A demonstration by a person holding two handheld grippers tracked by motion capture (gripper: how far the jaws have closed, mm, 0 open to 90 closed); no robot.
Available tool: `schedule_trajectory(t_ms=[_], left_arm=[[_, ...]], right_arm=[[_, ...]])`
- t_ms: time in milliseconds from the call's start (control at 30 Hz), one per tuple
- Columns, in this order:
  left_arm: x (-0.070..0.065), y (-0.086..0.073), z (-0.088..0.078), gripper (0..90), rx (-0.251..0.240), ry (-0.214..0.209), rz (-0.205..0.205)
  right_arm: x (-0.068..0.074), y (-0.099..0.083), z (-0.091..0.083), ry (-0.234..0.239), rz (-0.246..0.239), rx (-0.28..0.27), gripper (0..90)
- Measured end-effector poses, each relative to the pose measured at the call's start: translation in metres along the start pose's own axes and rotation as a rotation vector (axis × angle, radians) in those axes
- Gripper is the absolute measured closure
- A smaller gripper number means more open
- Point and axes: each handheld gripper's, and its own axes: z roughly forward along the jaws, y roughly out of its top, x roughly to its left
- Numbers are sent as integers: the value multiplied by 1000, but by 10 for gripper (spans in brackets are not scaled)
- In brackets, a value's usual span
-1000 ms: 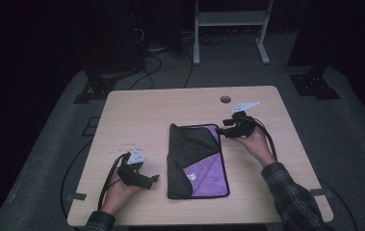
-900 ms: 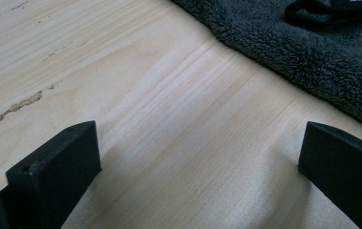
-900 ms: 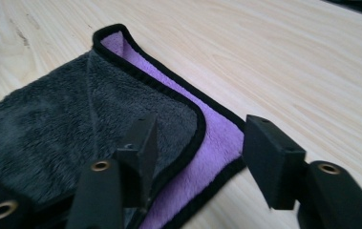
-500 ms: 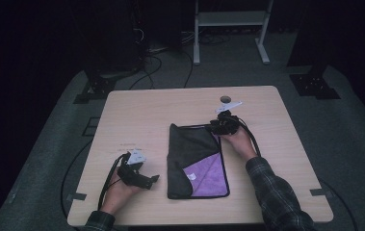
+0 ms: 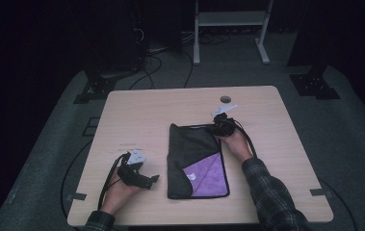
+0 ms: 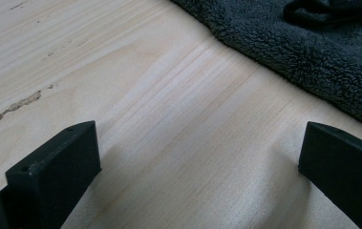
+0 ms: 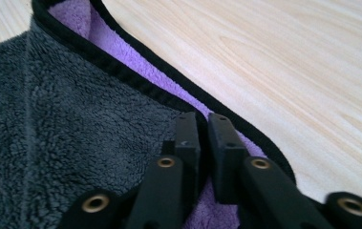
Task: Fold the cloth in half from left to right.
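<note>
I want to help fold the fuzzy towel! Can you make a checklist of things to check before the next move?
1. Right hand-held gripper closed on the dark grey fleece towel with purple underside: ok; its jaws have just been closing and pinch the black-trimmed edge at the far right corner.
2. Both layers caught in that pinch: cannot tell.
3. Left hand-held gripper open and free: ok; its jaws stand apart over bare wood, beside the towel.
4. Towel lying flat on the light wooden table: ok, with one near corner turned back to show purple.
5. Free tabletop to the right for the towel to open onto: ok.
</note>
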Motion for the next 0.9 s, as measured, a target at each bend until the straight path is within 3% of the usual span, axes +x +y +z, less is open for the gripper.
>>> schedule_trajectory(t_ms=[200,333,400,567,633,767,900], left_arm=[[0,0,0,0,-3,0,-1],[0,0,0,0,-3,0,-1],[0,0,0,0,-3,0,-1],[0,-1,0,0,-3,2,-3],[0,-1,-1,0,1,1,-1],[0,-1,-1,0,0,1,0],[0,-1,-1,0,0,0,0]], right_arm=[[-9,3,-18,-44,34,-51,852],[-18,1,-25,-74,60,-54,852],[-26,-4,-26,-86,94,-38,852],[-26,-10,-13,-102,95,11,843],[-27,-10,-13,-101,115,6,792],[-25,-8,-20,-115,89,-8,697],[-20,0,-39,-76,98,-51,598]])
